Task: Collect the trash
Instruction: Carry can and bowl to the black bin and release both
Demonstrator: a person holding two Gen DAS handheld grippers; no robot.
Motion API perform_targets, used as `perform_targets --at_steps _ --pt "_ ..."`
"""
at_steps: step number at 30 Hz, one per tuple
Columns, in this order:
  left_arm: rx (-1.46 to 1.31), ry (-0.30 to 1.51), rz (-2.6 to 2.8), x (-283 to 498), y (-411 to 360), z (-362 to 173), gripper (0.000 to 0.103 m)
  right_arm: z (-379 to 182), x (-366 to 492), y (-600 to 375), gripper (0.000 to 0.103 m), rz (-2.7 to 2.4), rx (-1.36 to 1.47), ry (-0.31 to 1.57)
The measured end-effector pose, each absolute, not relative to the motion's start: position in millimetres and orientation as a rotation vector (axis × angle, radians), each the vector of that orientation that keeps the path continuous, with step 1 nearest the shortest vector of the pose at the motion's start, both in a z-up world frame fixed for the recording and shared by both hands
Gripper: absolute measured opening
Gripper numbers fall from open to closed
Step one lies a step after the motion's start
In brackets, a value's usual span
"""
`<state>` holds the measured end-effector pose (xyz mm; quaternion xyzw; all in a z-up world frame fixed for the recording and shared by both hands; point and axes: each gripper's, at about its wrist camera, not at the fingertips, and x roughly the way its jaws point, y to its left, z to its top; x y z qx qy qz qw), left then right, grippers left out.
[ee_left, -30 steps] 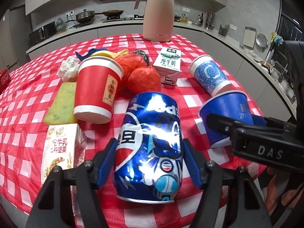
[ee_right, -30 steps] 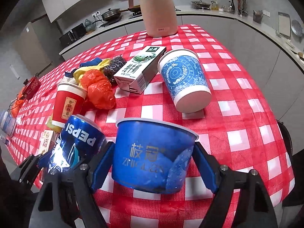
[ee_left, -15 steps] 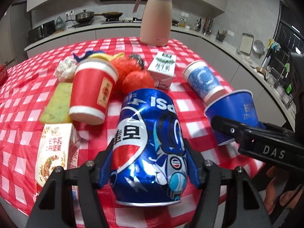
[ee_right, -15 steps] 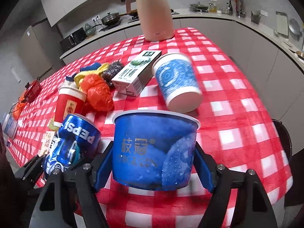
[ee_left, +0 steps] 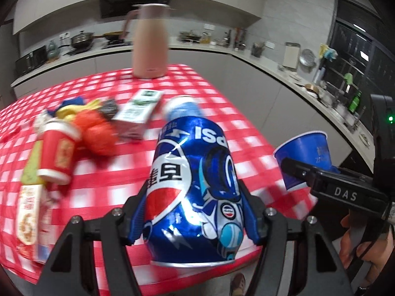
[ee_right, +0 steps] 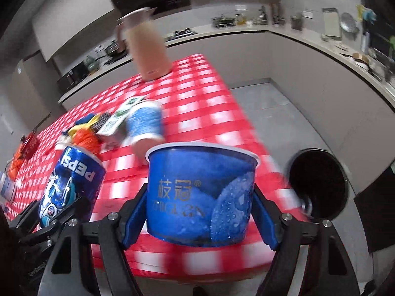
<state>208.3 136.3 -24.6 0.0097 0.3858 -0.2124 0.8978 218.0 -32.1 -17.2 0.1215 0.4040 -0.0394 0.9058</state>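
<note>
The left tongs (ee_left: pixel 191 219) are clamped about halfway shut on a crushed blue Pepsi can (ee_left: pixel 193 190), their blue pads (ee_left: pixel 138 215) pressing its dented sides. The can is held clear of the red-checked tabletop (ee_left: pixel 246 128), over the near edge, its bottom rim toward the camera.

The right tongs (ee_right: pixel 200 218) stand fairly wide and grip a blue paper tub (ee_right: pixel 201 192) by its walls, rim upward, water drops on its side. Seen from the left wrist, that tub hangs just to the right of the can, beyond the tabletop's corner, with a person's hand (ee_left: pixel 358 246) behind the handle.

Taking the can as the mark: behind it lies a tipped blue-and-white cup (ee_left: pixel 184 109), with a green-and-white milk carton (ee_left: pixel 138 113) just left of that. Farther left are orange plastic bags (ee_left: pixel 98 130), a tipped red cup (ee_left: pixel 58 151) and, nearest the edge, a nut-milk carton (ee_left: pixel 29 219). Far behind, at the back of the tabletop, stands a pink thermos jug (ee_left: pixel 149 42). On the floor beyond the tub, off the tabletop's right side, is a black round bin (ee_right: pixel 318 182), its mouth open.
</note>
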Motion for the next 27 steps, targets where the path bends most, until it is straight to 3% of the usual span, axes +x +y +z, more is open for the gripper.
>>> perform_targets --at_steps 15,27 --pt "0.032 0.871 -0.55 214 -87 -42 0.066 -68 208 -286 0.078 -0.197 0.308 0.92" --pt "0.081 1.009 -0.487 236 -174 -114 0.066 -160 243 -381 0.078 -0.134 0.334 1.07"
